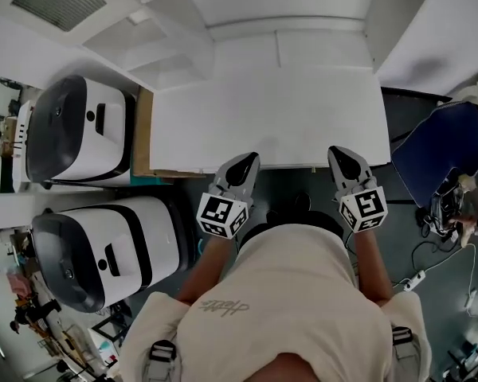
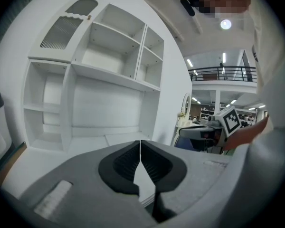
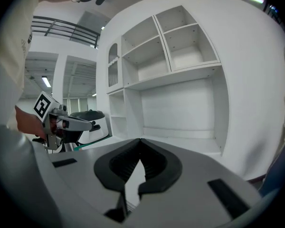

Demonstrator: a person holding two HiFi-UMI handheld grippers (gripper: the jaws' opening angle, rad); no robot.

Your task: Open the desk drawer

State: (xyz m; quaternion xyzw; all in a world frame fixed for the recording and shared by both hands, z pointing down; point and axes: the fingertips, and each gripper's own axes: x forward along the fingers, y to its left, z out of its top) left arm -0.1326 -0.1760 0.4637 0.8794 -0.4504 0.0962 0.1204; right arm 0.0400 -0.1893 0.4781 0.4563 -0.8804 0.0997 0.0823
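A white desk (image 1: 263, 110) with a shelved hutch (image 1: 247, 14) stands in front of me. No drawer front or handle shows in any view; the desk top hides what lies under its near edge (image 1: 279, 167). My left gripper (image 1: 244, 164) hovers at that edge, jaws shut on nothing, tips touching (image 2: 140, 144). To its right, at the same edge, my right gripper (image 1: 342, 157) is also shut and empty (image 3: 140, 141). Each gripper shows in the other's view: the right one (image 2: 213, 127), the left one (image 3: 73, 122).
Two large white-and-black appliances (image 1: 80, 130) (image 1: 103, 249) stand left of the desk. A blue chair (image 1: 442, 153) is at the right, with cables and a power strip (image 1: 414, 279) on the dark floor. The hutch shelves (image 2: 109, 56) hold nothing.
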